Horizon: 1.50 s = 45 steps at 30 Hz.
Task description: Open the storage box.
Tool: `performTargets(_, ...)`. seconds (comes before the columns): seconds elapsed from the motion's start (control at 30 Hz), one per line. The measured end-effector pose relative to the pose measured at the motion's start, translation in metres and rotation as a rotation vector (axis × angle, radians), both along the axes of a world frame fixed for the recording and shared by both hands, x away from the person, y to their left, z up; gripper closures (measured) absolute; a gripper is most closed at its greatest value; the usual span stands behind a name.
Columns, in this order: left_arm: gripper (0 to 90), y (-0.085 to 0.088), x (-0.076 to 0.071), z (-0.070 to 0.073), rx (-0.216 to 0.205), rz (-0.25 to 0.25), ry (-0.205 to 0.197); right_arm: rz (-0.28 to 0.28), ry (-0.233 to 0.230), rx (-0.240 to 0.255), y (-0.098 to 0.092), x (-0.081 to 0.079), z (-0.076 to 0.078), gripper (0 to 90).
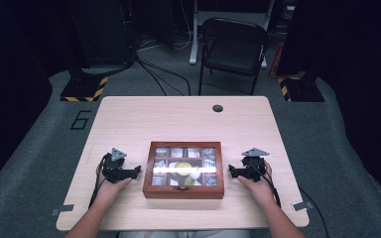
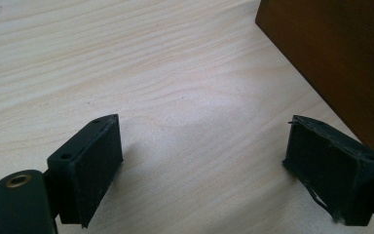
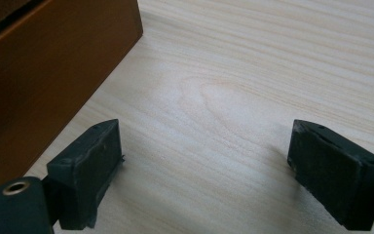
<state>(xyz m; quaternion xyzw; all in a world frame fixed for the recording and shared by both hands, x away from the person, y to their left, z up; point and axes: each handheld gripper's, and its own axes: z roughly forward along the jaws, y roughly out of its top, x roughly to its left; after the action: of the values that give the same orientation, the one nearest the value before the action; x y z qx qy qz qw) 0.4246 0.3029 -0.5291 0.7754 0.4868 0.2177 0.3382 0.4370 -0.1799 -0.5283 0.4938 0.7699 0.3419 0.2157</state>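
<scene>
A brown wooden box (image 1: 183,170) with a glass lid stands near the front middle of the light wooden table (image 1: 183,119); small packets lie in its compartments. My left gripper (image 1: 138,171) rests on the table just left of the box, open, with bare wood between its jaws. In the left gripper view the box's side wall (image 2: 341,63) rises at the upper right, beside the gripper (image 2: 204,161). My right gripper (image 1: 230,171) sits just right of the box, open and holding nothing. The box wall (image 3: 44,83) stands at the left of the right gripper (image 3: 204,165) in its own view.
A round cable hole (image 1: 218,108) sits near the table's far edge. A black folding chair (image 1: 233,47) stands on the floor beyond the table. Stand bases with yellow-black tape (image 1: 84,89) flank the far corners. Bare tabletop stretches behind the box.
</scene>
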Motion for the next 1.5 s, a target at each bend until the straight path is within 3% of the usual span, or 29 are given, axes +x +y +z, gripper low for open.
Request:
performTargets(0.67, 14.0, 0.0, -0.001, 0.0, -0.017, 0.009, -0.006, -0.013, 0.001, 0.0, 0.001, -0.001, 0.0, 11.6)
performTargets(0.9, 19.7, 0.002, -0.002, 0.0, -0.018, 0.015, -0.017, -0.01, 0.003, 0.003, 0.0, -0.001, 0.0, 12.5)
performTargets(1.03, 22.7, 0.003, -0.002, 0.001, -0.016, 0.023, -0.014, -0.002, 0.008, -0.002, 0.0, -0.001, 0.002, 16.5)
performTargets(1.17, 26.3, 0.005, -0.002, 0.003, -0.04, 0.022, 0.006, 0.003, 0.022, -0.004, -0.002, -0.002, 0.006, 28.0)
performTargets(1.37, 32.1, 0.005, -0.003, 0.009, -0.086, 0.017, 0.03, 0.007, 0.046, 0.005, -0.005, -0.004, 0.01, 29.3)
performTargets(1.5, 32.6, 0.003, -0.005, 0.012, -0.086, 0.007, 0.03, 0.022, 0.042, -0.005, -0.005, -0.006, 0.015, 29.4)
